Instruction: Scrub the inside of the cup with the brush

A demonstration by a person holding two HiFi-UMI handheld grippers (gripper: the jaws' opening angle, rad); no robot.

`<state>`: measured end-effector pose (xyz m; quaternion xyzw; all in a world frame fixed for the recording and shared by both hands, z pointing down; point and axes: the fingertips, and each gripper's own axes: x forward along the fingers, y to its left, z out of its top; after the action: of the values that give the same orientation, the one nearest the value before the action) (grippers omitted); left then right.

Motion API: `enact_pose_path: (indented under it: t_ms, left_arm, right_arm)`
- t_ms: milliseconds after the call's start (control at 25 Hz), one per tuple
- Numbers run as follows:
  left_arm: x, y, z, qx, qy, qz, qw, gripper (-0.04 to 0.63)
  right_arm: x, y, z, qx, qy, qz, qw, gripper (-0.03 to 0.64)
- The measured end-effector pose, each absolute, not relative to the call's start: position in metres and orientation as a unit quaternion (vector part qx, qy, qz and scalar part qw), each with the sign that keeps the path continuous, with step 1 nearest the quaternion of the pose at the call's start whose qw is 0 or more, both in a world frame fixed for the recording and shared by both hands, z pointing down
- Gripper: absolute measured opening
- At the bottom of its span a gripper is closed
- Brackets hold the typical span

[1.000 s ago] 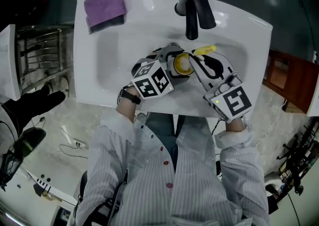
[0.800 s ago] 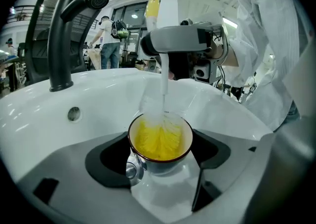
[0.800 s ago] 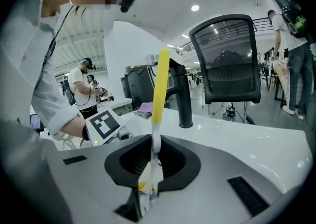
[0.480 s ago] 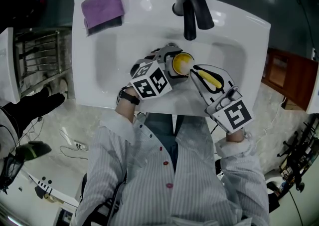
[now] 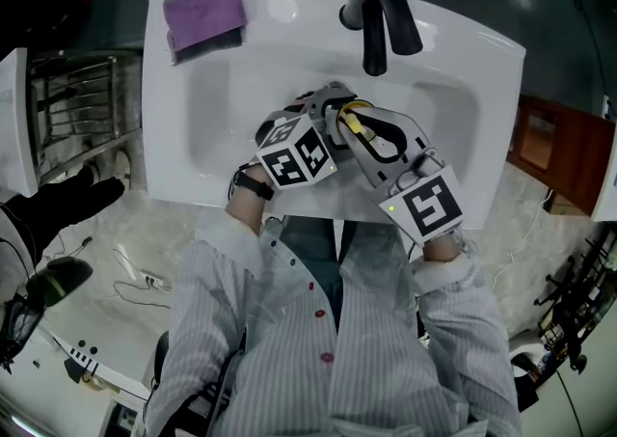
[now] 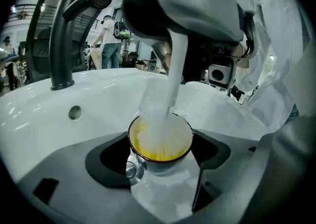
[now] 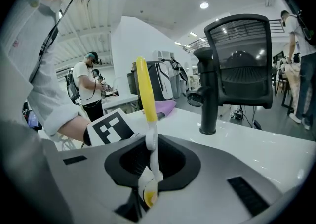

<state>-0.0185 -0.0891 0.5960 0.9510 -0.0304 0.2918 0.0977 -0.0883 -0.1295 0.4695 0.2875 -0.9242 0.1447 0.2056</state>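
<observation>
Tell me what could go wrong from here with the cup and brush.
1. The left gripper clamps the cup only by its sides over the sink; a hard sideways push from the brush might twist it loose.
2. The right gripper pinches the brush's thin handle, so it may pivot in the grip instead of scrubbing.

Left grey two-jaw gripper (image 6: 160, 144): fingers clamped round yellow-lined cup (image 6: 163, 164). Right grey gripper (image 7: 148, 188): fingers pinch yellow-handled brush (image 7: 144, 89), angled toward left. Forearms (image 5: 246, 211) converge forward, striped sleeves (image 5: 448, 271).
</observation>
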Motion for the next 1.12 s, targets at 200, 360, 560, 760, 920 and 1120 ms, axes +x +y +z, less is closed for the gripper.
enact_pose_path:
  t_ms: [200, 360, 560, 760, 920, 1120]
  left_arm:
    - [-0.019, -0.090, 0.597, 0.950, -0.031, 0.293, 0.099, 0.387]
    - [-0.021, -0.089, 0.597, 0.949, -0.031, 0.296, 0.101, 0.387]
    - [-0.022, -0.090, 0.594, 0.947, -0.039, 0.301, 0.105, 0.387]
    - [-0.026, -0.094, 0.576, 0.949, -0.059, 0.288, 0.112, 0.387]
    - [-0.029, -0.089, 0.558, 0.949, -0.074, 0.285, 0.112, 0.385]
    - [-0.036, -0.090, 0.523, 0.951, -0.115, 0.264, 0.111, 0.385]
  right_arm:
    - [-0.084, -0.147, 0.470, 0.305, -0.921, 0.153, 0.191, 0.058]
    - [-0.078, -0.146, 0.468, 0.312, -0.918, 0.160, 0.185, 0.058]
    - [-0.070, -0.146, 0.462, 0.325, -0.914, 0.167, 0.175, 0.058]
    - [-0.065, -0.145, 0.444, 0.321, -0.917, 0.166, 0.168, 0.058]
    - [-0.056, -0.143, 0.420, 0.320, -0.922, 0.159, 0.151, 0.058]
    - [-0.047, -0.142, 0.390, 0.324, -0.925, 0.151, 0.127, 0.058]
